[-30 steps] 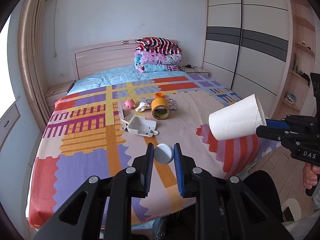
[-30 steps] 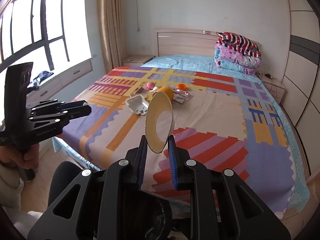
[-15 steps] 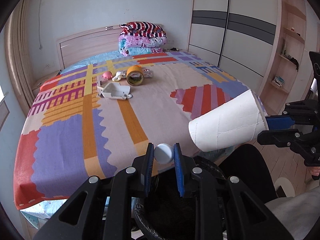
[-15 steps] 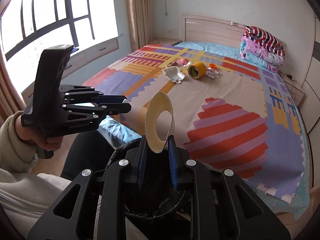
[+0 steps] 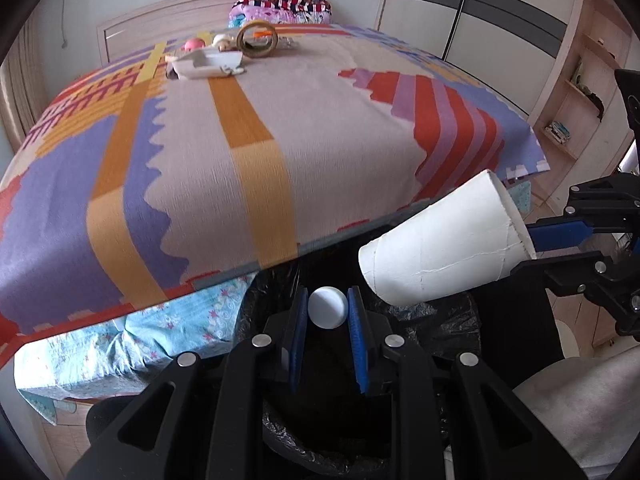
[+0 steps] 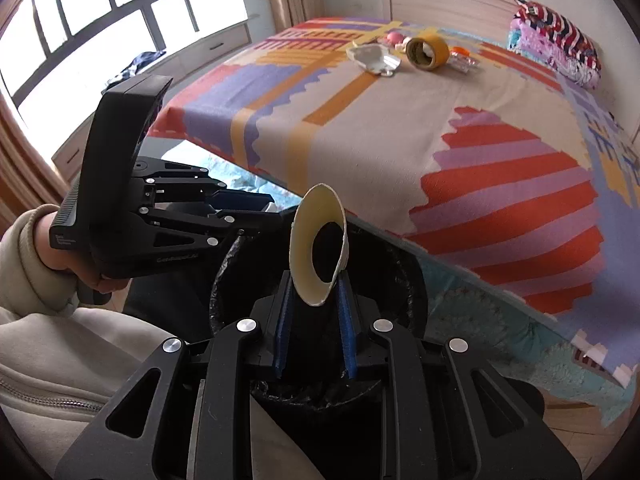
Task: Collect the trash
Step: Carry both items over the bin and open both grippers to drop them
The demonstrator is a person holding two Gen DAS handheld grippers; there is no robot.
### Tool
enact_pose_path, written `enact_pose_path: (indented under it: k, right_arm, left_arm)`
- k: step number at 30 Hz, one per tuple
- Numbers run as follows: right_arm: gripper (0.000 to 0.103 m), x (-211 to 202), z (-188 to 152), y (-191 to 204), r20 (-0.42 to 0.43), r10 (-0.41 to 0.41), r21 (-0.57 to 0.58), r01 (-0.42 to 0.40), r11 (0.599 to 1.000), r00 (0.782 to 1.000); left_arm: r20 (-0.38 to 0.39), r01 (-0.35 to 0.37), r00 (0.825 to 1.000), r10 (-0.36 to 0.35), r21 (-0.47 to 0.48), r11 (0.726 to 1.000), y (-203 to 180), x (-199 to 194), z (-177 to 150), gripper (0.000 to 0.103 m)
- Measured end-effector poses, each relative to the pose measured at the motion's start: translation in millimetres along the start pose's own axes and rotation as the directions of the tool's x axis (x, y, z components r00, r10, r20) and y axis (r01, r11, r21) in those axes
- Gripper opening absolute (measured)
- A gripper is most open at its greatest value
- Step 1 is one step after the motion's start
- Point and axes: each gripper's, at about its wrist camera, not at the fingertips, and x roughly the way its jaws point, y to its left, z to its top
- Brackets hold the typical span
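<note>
Left gripper: your left gripper [image 5: 328, 312] is pinched narrow on a small round white plastic cap [image 5: 327, 307], the blue pads pressing its two sides, so the cap sits upright between the fingertips and cannot roll out before you let go.

Right gripper: your right gripper [image 6: 314, 300] is clamped narrow on the rim of a white paper cup [image 5: 440, 248]; the rim is squeezed into an oval and the cup juts forward with its bottom leading. Through the right wrist camera you look straight into its yellowish mouth [image 6: 318, 244].

Bin: a black bin lined with a crinkled black plastic bag [image 5: 424, 320] stands against the foot of the bed, right under both grippers. Both point steeply down into its mouth, which I judge is why you hold them this way: whatever you release should fall inside.

Trash in hand: the cap hangs over the bin opening; the cup's base is over the opening too, just beside the cap and not touching it.

Trash left on the bed: on the patchwork bedspread [image 5: 248, 168], well away near the pillows, lie a torn white plastic tray [image 5: 206, 65], a roll of brown packing tape [image 5: 257, 40] and a few small bits I cannot make out.

Next step, as I judge it: open both sets of fingers over the bin, then go back for the pile.

Risk: the cup is long; release it too near the bin's rim and it may tip out.
</note>
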Motion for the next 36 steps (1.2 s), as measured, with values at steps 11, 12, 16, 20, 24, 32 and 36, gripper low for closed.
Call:
enact_pose_path:
  k: [11,12,16,20,24,32,36]
  right_arm:
    - [0.022,60.4,-19.4,-16.5,-0.162,0.005,0.041,0.002,0.999,0.987]
    - [0.022,65.7,-19.9,-16.6,-0.173,0.005,0.042,0.002,0.999,0.985]
    - [0.022,78.4,-25.6,-14.9,-0.206,0.016,0.047,-0.006,0.999,0.979]
    - [0.023,90.5,-23.8,-11.0,-0.226,0.022,0.053,-0.01,0.999,0.974]
    - [0.025,95.0,-21.2,-9.4,-0.223,0.032,0.065,-0.018,0.998,0.974]
    - [0.04,87.7,-17.2,-5.7,-0.197,0.027,0.075,-0.012,0.997,0.98]
    - [0.04,77.5,-15.1,-10.2,-0.173,0.018,0.068,-0.006,0.998,0.985]
  left_arm:
    - [-0.162,0.034,0.986,-0.036,-0.011,0.999,1.2,54.4,-31.5,0.02]
    - [-0.169,0.038,0.985,-0.039,-0.012,0.999,0.9,57.2,-33.4,0.02]
    - [-0.195,0.039,0.98,-0.041,-0.015,0.999,2.0,67.6,-35.9,0.02]
    - [-0.211,0.04,0.977,-0.042,-0.014,0.999,0.2,71.6,-36.6,0.02]
    - [-0.2,0.044,0.978,-0.051,-0.038,0.998,2.6,69.3,-34.8,0.021]
    - [-0.149,0.061,0.987,-0.066,-0.036,0.997,1.2,55.8,-26.3,0.058]
    - [-0.12,0.058,0.991,-0.06,-0.021,0.998,-2.1,44.7,-21.3,0.058]
